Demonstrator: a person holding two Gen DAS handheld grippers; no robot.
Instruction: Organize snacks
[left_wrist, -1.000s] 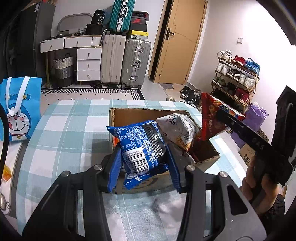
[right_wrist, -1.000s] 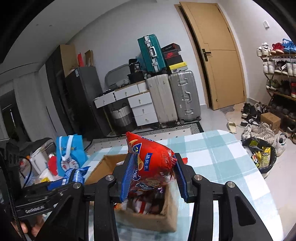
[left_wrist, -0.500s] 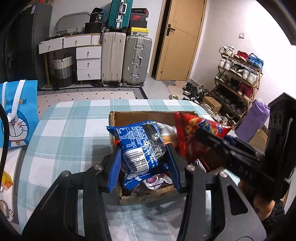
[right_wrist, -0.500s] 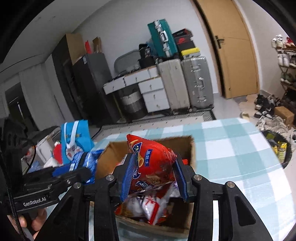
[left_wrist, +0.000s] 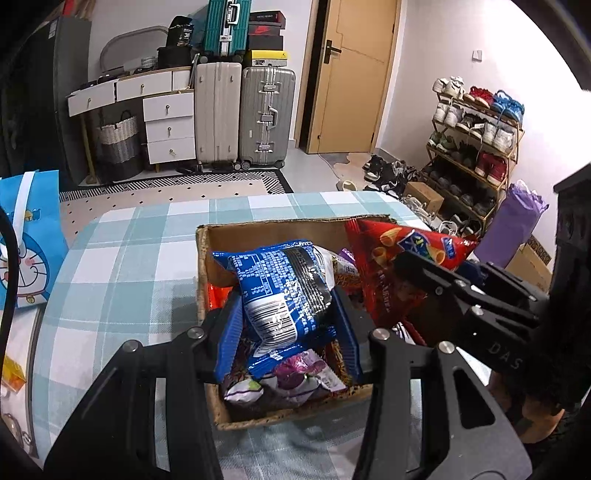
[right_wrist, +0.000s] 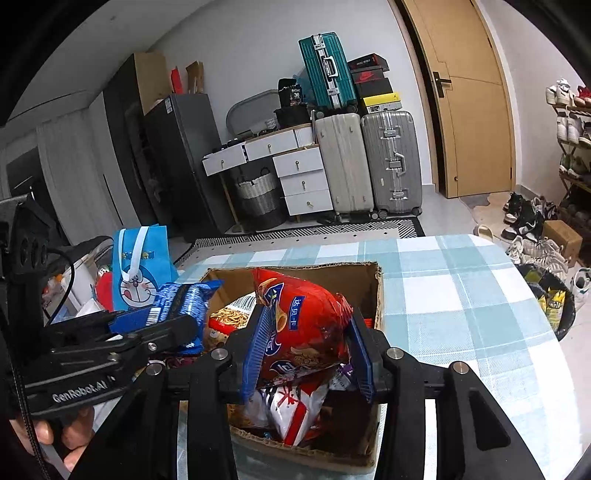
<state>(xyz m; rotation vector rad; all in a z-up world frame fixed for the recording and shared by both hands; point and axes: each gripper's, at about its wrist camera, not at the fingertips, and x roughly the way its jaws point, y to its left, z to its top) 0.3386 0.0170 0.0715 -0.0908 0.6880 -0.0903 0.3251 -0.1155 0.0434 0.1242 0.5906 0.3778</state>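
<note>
Left gripper (left_wrist: 286, 325) pinches blue snack bag (left_wrist: 282, 291), upright, w/ cardboard box (left_wrist: 280, 230) directly below; right gripper (right_wrist: 308, 354) likewise grips red bag (right_wrist: 303, 325), prob. nearer dropping.

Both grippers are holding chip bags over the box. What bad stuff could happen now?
The left gripper and right gripper hang close together over the cardboard box, so they might bump.

The box already looks full, so the blue bag or red bag may sit on top and slide out.

Both bags are puffy and squeezed between the fingers; a hard grip could crush the chips.
</note>
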